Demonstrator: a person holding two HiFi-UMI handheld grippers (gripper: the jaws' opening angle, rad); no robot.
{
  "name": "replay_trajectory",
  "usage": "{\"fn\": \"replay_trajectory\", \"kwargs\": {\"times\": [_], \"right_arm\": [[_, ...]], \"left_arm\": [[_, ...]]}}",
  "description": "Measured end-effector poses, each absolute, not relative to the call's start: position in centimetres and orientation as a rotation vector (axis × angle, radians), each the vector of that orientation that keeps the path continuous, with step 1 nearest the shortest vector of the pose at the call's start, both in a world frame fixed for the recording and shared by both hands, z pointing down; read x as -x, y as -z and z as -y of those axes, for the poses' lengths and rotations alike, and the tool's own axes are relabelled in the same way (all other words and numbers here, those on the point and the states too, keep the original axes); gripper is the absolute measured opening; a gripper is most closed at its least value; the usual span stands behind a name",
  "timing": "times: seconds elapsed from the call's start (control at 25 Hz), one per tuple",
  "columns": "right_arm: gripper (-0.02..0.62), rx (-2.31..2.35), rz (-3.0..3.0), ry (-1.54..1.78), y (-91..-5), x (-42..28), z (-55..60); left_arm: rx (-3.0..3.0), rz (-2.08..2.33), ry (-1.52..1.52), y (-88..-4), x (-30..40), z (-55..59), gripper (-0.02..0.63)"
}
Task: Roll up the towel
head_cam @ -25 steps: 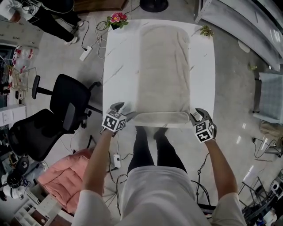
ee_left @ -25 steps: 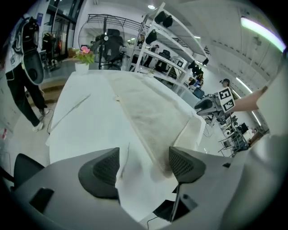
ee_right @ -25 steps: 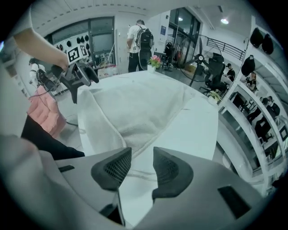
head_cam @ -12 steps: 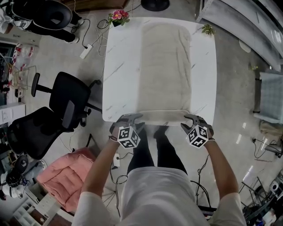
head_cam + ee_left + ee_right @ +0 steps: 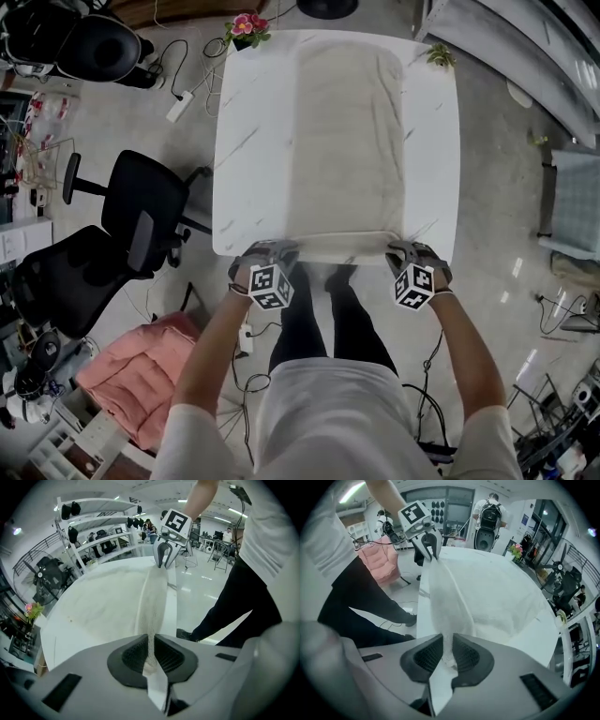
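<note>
The towel (image 5: 347, 141) lies flat on the white surface (image 5: 248, 141). Its long axis runs from the person straight out to the far edge, and its near short end lies along the near edge. The left gripper (image 5: 270, 255) pinches that end's left corner, its fingers (image 5: 129, 656) just closed onto the cloth. The right gripper (image 5: 405, 251) has likewise just closed on the right corner. Flowers (image 5: 246, 26) stand beyond the far left corner.

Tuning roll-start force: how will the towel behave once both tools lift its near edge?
Likely floppy and light: the towel pinches into a thin fold in the left tool and right tool, whose jaws have just been closing on its near edge. It lies flat on the smooth table, so a push may slide or bunch it rather than roll it.
</note>
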State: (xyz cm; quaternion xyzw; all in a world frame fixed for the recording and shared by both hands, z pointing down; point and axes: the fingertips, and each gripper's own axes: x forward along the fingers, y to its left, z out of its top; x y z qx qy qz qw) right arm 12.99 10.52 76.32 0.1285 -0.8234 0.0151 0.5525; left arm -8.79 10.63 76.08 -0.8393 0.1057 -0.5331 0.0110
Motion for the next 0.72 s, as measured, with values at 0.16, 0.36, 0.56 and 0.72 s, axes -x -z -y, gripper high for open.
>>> {"fn": "replay_trajectory", "kwargs": {"times": [0.16,0.36,0.56,0.72], "right_arm": [[0.04,-0.309,1.957,-0.068,-76.0,-13.0,-11.6],[0.037,-0.247,1.982,-0.128,-74.8,-12.7,-14.8],[0.037,-0.203,2.001,-0.17,-73.3,-12.5,-17.3],[0.037,-0.145,2.008,-0.255,-72.7,-11.9,-18.5]], "left_arm": [[2.64,-0.315,1.685,-76.2,8.9,-11.7,0.038],[2.691,-0.217,1.741,-75.3,9.4,-14.7,0.037],[2.729,-0.15,1.789,-73.9,9.6,-16.8,0.037],[2.794,-0.084,1.858,-73.3,10.2,-17.7,0.037]]}}
